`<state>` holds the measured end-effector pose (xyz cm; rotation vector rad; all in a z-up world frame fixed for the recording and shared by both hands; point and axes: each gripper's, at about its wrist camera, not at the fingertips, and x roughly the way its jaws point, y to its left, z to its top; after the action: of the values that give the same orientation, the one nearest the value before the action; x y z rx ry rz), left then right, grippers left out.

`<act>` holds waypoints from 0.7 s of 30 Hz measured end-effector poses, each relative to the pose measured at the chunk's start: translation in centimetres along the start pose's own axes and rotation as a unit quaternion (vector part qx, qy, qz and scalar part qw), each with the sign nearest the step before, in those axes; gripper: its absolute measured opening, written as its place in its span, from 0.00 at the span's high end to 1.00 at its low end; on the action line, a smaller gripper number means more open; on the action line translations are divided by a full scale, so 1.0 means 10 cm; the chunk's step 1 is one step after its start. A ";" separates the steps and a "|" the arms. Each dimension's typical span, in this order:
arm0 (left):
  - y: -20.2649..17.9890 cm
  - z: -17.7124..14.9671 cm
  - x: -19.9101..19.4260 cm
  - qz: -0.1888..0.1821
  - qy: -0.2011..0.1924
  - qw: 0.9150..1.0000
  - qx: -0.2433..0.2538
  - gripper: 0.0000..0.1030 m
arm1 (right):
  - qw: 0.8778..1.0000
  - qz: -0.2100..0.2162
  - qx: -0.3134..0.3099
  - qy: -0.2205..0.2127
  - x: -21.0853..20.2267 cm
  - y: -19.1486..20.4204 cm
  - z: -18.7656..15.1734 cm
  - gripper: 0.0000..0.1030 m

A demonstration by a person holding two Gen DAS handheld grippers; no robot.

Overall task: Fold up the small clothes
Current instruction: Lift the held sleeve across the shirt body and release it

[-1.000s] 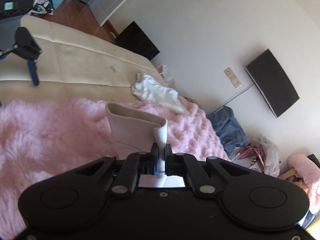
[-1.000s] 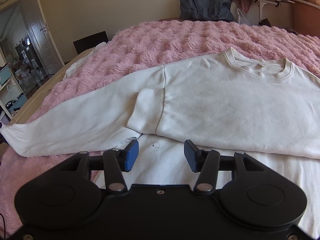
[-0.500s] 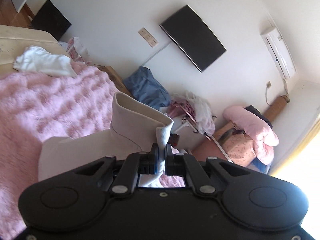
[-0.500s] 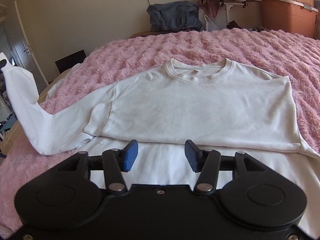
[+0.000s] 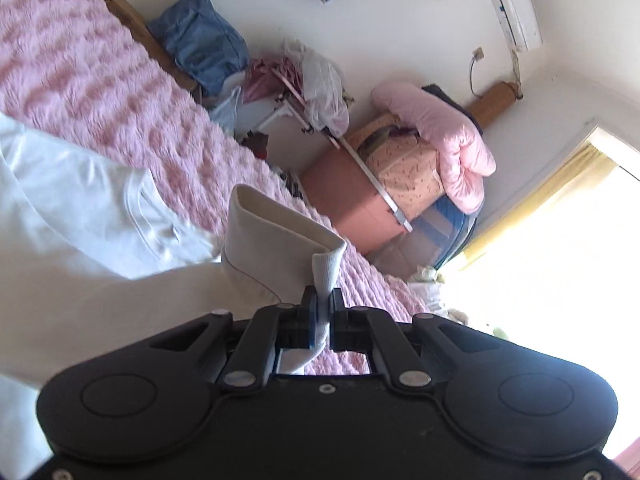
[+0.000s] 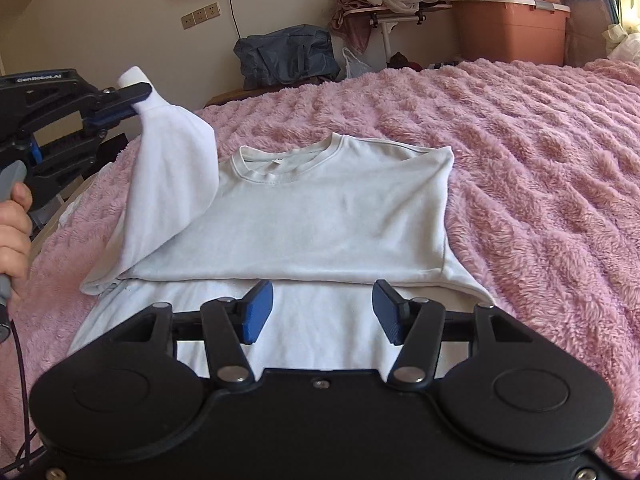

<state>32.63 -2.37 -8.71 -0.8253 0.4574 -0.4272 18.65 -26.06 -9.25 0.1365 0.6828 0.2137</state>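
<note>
Two tools are at work over a white sweatshirt (image 6: 328, 216) spread on a bed. The left tool (image 5: 323, 312) is clenched on the ribbed cuff (image 5: 326, 270) of one sleeve, the fabric pinched flat between its blue pads; in the right wrist view this same left tool (image 6: 120, 98) holds the cuff up in the air at the left side, so that the sleeve (image 6: 172, 184) hangs down from it in a slanted drape to the shoulder of the garment. A hand (image 6: 14, 236) grips the left tool's handle at the picture's left edge.

The right tool (image 6: 322, 312) is released: its jaws stand apart with nothing between them, and they have just been opening a little further. It hovers above the near hem of the sweatshirt, apart from the cloth as far as can be told.

The sweatshirt lies flat, neckline toward the far side, its other side already folded inward over the body. Under it is a fluffy pink blanket (image 6: 540, 168). Beyond the bed stand a blue bag (image 6: 288, 56) against the wall and a pink storage bin (image 6: 508, 28).
</note>
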 end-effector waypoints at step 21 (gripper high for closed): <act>0.22 -0.57 0.32 0.097 0.106 0.979 0.147 0.65 | 0.999 -0.007 0.013 -0.033 0.40 -0.69 0.27 0.45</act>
<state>32.58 -6.10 -14.51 -0.4458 0.6484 -0.3919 24.41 -31.90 -10.98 0.1636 0.6213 0.1857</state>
